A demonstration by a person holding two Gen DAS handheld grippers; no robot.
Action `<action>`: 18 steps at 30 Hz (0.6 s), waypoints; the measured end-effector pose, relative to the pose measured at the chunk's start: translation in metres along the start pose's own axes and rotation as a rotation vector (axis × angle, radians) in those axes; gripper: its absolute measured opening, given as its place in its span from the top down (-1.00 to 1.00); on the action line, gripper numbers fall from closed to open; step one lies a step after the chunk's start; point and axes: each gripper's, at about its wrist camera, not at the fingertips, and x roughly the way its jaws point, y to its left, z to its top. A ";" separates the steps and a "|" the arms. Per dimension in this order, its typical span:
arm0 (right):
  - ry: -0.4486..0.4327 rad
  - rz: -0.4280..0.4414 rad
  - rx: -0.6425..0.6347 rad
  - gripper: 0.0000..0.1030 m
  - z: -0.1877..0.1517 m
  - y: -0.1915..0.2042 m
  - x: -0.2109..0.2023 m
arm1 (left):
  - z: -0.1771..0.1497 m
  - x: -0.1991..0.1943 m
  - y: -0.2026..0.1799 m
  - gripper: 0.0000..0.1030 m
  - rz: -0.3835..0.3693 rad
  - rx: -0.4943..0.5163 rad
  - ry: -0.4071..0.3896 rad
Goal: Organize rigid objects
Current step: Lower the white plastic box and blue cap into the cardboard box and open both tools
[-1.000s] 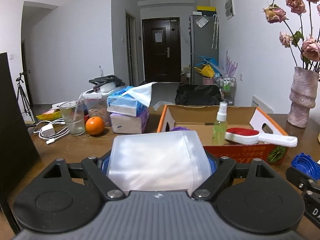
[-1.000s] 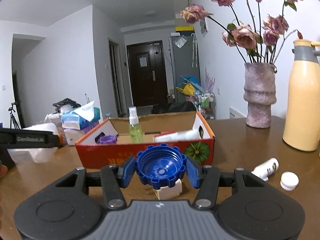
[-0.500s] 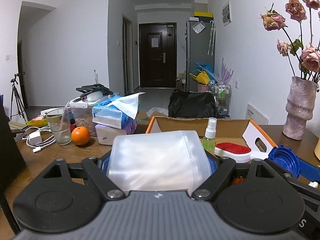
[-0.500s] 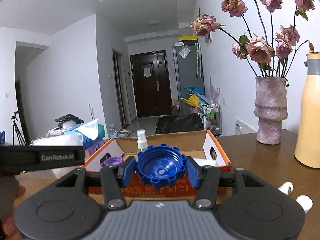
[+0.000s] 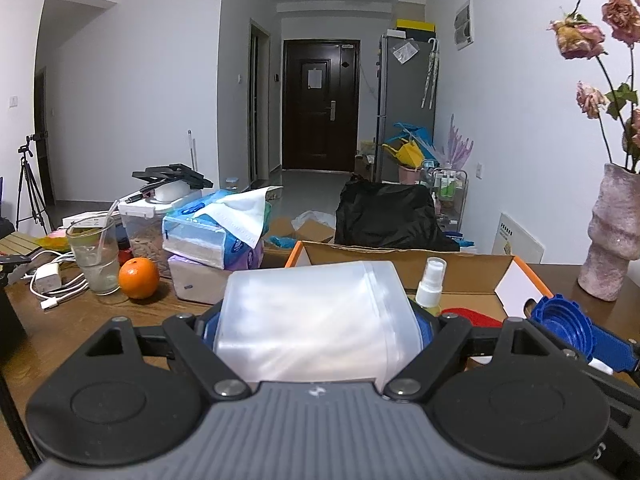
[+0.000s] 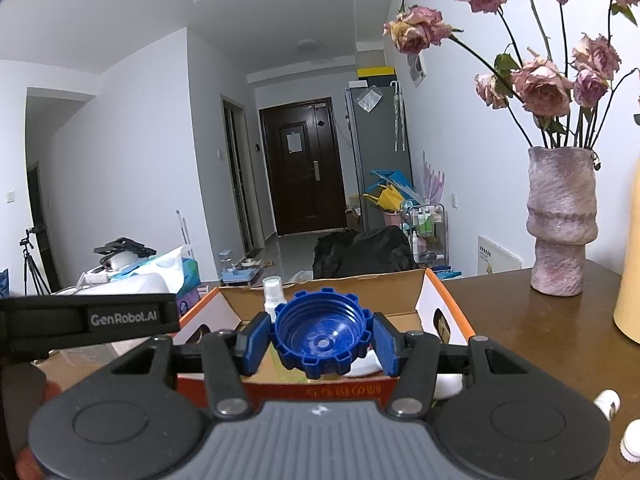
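With the left claw [image 5: 316,332] clamping a translucent plastic jug [image 5: 316,320] and the right claw [image 6: 320,340] gripping its ridged blue cap [image 6: 320,334] above the orange cardboard box [image 6: 444,304], either could slip, toppling the small spray bottle [image 5: 430,284] inside.

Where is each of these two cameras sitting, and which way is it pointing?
Left wrist: on the left gripper, looking along its fingers, which clamp a translucent container, toward the hallway door.
Right wrist: on the right gripper, which grips a blue cap, facing the same hallway; fingertips of a hand show at the lower left.
Both see the cardboard box and spray bottle.
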 end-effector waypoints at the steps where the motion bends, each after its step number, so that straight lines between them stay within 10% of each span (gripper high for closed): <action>1: 0.000 -0.001 0.001 -0.04 0.001 -0.001 0.004 | 0.001 0.004 -0.001 -0.65 0.000 -0.001 0.002; 18: 0.024 -0.009 0.018 -0.04 0.013 -0.007 0.068 | 0.013 0.068 -0.010 -0.65 0.022 -0.001 0.044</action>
